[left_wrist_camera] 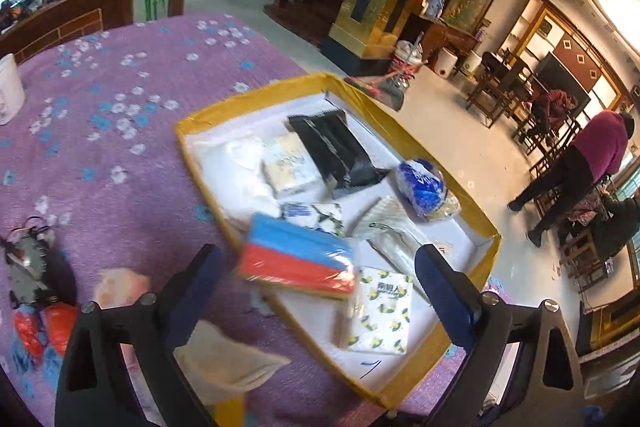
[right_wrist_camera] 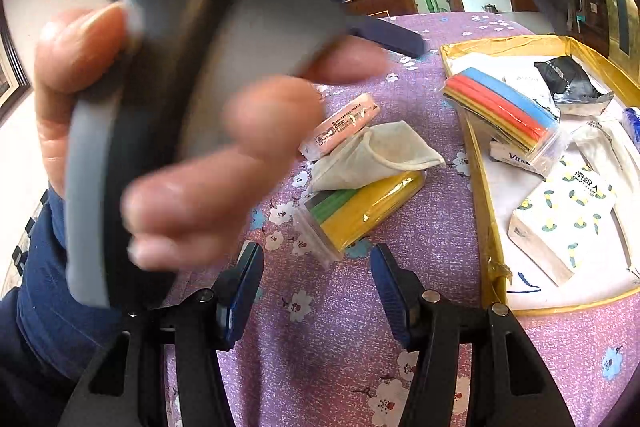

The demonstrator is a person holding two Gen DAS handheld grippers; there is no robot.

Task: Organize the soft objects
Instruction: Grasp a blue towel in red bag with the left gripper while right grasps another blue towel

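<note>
- A desk (left_wrist_camera: 120, 155) is covered by a purple quilted cloth printed with small white and blue blossoms
- A shallow rectangular tray (left_wrist_camera: 476, 227) with yellow taped walls and a white floor sits on the cloth
- A clear-wrapped pack of sponge cloths (left_wrist_camera: 296, 261), a flat block striped blue, red and yellow, lies tilted across the tray's near wall, partly inside
- In the tray lie a white tissue pack with yellow flowers (left_wrist_camera: 380, 311), a crinkled black foil pouch (left_wrist_camera: 336, 151), a pale yellow tissue pack (left_wrist_camera: 290, 165), a rounded blue and white bag (left_wrist_camera: 424, 189) and soft white plastic bags (left_wrist_camera: 236, 167)
- The left tool (left_wrist_camera: 320, 267) hovers above the striped pack with its dark padded fingers spread wide, touching nothing
- Seen from the right wrist, a second pack (right_wrist_camera: 364, 215), yellow and green in glossy clear wrap, lies on the cloth outside the tray
- A folded off-white cloth (right_wrist_camera: 376, 155) rests on that pack, with a slim pink packet (right_wrist_camera: 340, 127) just behind it
- The right tool (right_wrist_camera: 316, 267) is partly open just short of the yellow pack, with nothing between its blue-lined fingers
- A blurred hand (right_wrist_camera: 192, 147) gripping a grey and black handle fills the left of that view
- People stand on the pale tiled floor beyond
</note>
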